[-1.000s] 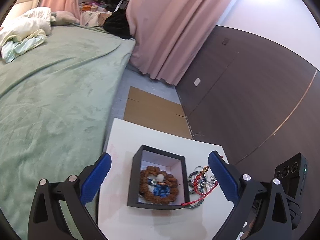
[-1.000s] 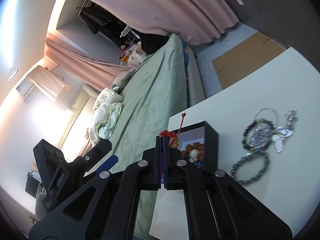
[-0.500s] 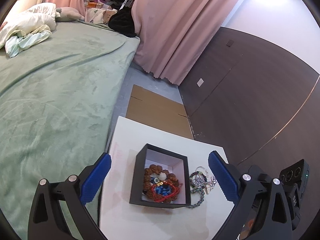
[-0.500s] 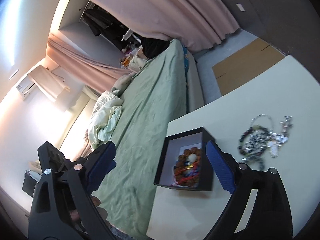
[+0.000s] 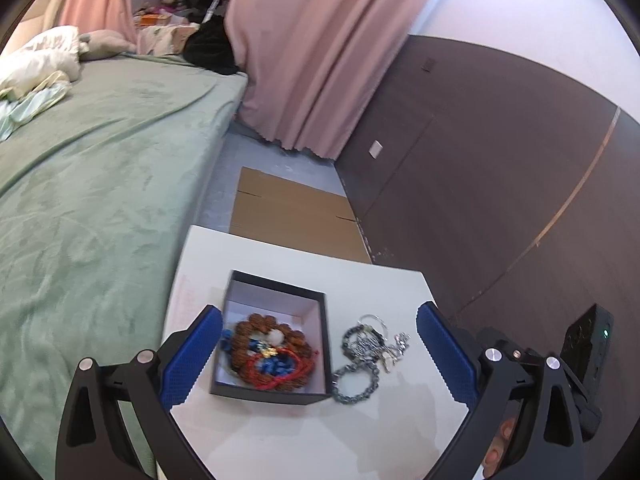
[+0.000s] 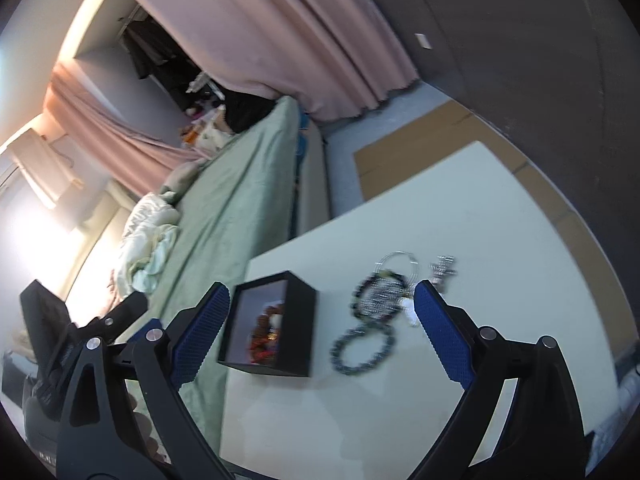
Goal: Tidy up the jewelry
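Nearest the lens in the right wrist view, the right gripper (image 6: 320,334) has its blue-padded black fingers (image 6: 444,336) spread wide with nothing gripped; its jaws have just been opening. Between them on the white tabletop (image 6: 500,240) lie the loose pieces: a dark grey beaded bracelet (image 6: 362,350) closest, then a second dark bead loop with a silvery chain bundle (image 6: 380,294), and a small silver charm (image 6: 442,268) just beyond the right finger's tip. None of it touches the pads. The open black square jewellery box (image 6: 296,332) with a pale lining stands just inside the left finger, tilted in this view, with reddish-brown beads showing inside.

In the left wrist view, the left gripper (image 5: 320,354) is likewise wide open and holds nothing. The box sits just inside its left finger (image 5: 190,360), which overlaps the box's near left corner in the picture; whether they touch is unclear. Inside lie a ring of large brown knobbly beads (image 5: 276,330) around a white bead, small blue beads and a red cord bracelet (image 5: 280,370) coiled on top. The grey bracelet touches the box's near right corner.

Farther off are flattened brown cardboard (image 5: 296,216) on the floor, a green-covered bed (image 5: 92,184), pink curtains (image 5: 312,52) and a dark panelled wall (image 5: 500,168).
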Action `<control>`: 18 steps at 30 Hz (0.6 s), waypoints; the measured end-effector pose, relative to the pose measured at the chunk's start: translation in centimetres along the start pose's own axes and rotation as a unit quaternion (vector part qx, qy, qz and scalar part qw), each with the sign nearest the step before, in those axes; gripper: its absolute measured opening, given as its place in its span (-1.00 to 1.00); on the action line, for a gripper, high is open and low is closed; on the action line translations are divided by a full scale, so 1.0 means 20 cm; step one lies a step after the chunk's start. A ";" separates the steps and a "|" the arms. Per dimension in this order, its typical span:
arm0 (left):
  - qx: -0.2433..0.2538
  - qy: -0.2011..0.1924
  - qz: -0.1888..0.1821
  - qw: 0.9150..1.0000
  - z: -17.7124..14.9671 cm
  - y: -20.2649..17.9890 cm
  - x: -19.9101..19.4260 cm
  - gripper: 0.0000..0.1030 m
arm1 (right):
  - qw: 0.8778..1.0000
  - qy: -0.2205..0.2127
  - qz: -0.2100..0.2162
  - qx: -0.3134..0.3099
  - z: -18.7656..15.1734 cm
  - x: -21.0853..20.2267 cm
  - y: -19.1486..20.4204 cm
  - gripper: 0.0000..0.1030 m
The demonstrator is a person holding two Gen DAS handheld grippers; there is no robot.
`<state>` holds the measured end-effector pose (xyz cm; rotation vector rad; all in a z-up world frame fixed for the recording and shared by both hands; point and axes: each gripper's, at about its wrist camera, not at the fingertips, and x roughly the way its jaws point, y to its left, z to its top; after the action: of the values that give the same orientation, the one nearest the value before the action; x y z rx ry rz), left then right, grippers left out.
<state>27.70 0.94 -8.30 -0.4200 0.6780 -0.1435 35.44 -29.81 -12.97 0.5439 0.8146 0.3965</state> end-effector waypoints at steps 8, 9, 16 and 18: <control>0.022 0.029 -0.022 0.999 -0.07 -0.16 0.13 0.36 | 0.999 0.004 -0.013 0.050 0.02 -0.08 -0.20 0.80; 0.027 0.034 -0.024 0.999 -0.09 -0.18 0.15 0.33 | 0.998 0.006 -0.015 0.053 0.02 -0.08 -0.21 0.80; 0.080 0.067 -0.028 0.994 -0.19 -0.34 0.27 0.08 | 0.997 0.011 -0.029 0.070 0.04 -0.12 -0.30 0.80; 0.095 0.080 -0.031 0.992 -0.23 -0.37 0.32 0.06 | 0.997 0.014 -0.033 0.075 0.05 -0.13 -0.33 0.80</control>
<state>29.72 -9.01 -12.13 -0.2467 0.8020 -0.3001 35.41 -36.62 -14.84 0.6495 0.8919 0.2834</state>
